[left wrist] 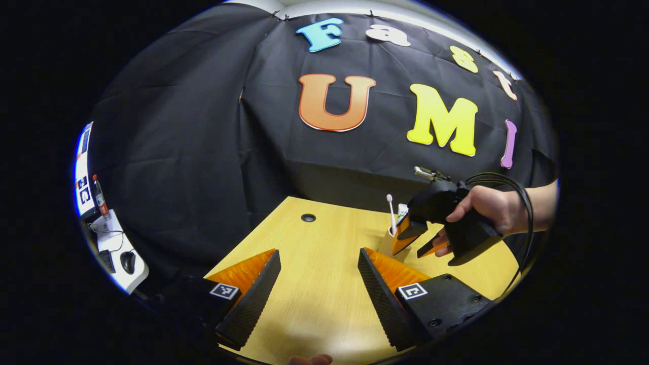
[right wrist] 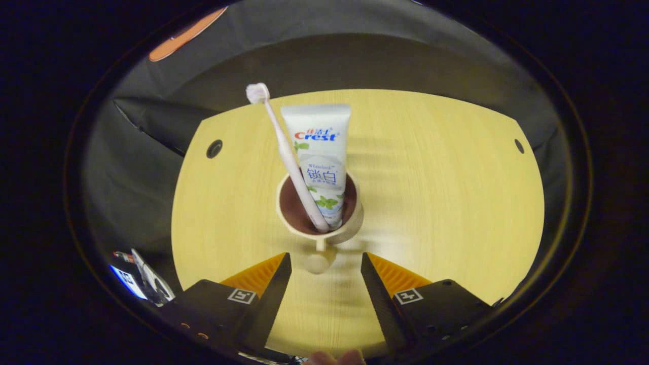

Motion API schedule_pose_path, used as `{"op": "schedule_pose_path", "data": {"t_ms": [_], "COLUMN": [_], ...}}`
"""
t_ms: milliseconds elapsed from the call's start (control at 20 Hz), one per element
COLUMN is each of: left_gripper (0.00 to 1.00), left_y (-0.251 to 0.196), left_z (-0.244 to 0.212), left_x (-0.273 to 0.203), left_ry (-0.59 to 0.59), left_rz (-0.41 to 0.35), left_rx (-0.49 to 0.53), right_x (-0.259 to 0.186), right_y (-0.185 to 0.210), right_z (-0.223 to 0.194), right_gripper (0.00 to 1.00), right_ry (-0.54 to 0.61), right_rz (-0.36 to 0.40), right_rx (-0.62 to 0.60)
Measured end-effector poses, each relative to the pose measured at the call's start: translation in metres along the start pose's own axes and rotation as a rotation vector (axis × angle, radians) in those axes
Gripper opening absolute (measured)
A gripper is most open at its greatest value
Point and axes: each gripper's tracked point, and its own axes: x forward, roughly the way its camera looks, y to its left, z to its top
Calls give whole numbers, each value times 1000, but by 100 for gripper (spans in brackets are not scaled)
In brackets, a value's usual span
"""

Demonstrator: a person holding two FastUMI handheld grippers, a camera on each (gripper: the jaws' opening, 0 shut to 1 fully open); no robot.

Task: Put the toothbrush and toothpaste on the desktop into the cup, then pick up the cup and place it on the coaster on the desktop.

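cup [right wrist: 318, 213]: sat upright on the wooden desk [right wrist: 446, 192], with the toothbrush [right wrist: 289, 152] and the toothpaste [right wrist: 320, 152] both stood inside it already, so the "into the cup" half looks sorted as things lie.
coaster: can't be made out for sure. A small round knob is seen just in front of the cup's handle, but whether that's anything to do with a coaster can't be told, nor whether the cup is already parked on one.
step in hand: judged to be the cup part, either about to be grabbed or just let go; both fit.
right gripper [right wrist: 324, 276]: jaws spread wide, nothing held, lined up on the cup's handle side and close to it. Seen from the left gripper view too, hovering by the cup [left wrist: 388, 242].
left gripper [left wrist: 318, 276]: jaws wide apart, nothing between them, bare desk in front.
next move: if a lift is due, a firm squeeze on the wall or handle would be needed, kept level so the tall stuff isn't tipped out.
materials: cup smooth, cream outside, dark brown inside, rounded rim; toothpaste a soft flat-ended tube; toothbrush thin pale plastic, bristles up; desk pale wood grain, with round cable holes.
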Motion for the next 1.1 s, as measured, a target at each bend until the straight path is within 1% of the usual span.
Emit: {"op": "schedule_pose_path", "data": {"t_ms": [150,200,350,450,550,600,650,700,750,850,900,950,1000,1050,1100], "left_gripper": [98,97,97,97,97,97,100,100,97,97,87,87,100,97,98], "left_y": [-31,-42,-79,-103,-126,-136,-145,-154,-161,-174,-179,-183,-186,-188,-189], "left_z": [18,25,49,70,91,101,110,119,128,142,145,148,151,152,154], "left_x": [2,3,5,1,-5,-9,-14,-19,-26,-40,-48,-54,-60,-66,-71], "left_ry": [-25,-32,-53,-74,-109,-128,-145,-166,-186,-224,-242,-257,-269,-278,-290], "left_rz": [-64,-87,-147,-188,-217,-228,-235,-237,-239,-233,-230,-226,-221,-218,-220], "left_rx": [25,29,31,36,57,68,76,81,81,81,80,80,82,80,71], "right_x": [-55,-78,-139,-183,-223,-236,-252,-271,-287,-316,-329,-340,-345,-350,-355], "right_y": [-14,-24,-63,-79,-96,-106,-115,-125,-134,-150,-158,-162,-163,-167,-176], "right_z": [-3,-4,6,10,11,10,9,7,4,-6,-13,-19,-26,-30,-33], "right_gripper": [82,82,82,83,87,86,86,86,86,86,86,86,86,87,87], "right_ry": [-83,-124,-306,-441,-589,-660,-731,-806,-876,-1009,-1061,-1104,-1138,-1167,-1191], "right_rz": [56,58,42,57,65,51,49,34,13,-24,-42,-60,-85,-105,-115], "right_rx": [32,40,25,13,-10,-22,-37,-51,-67,-94,-103,-102,-99,-95,-96]}}
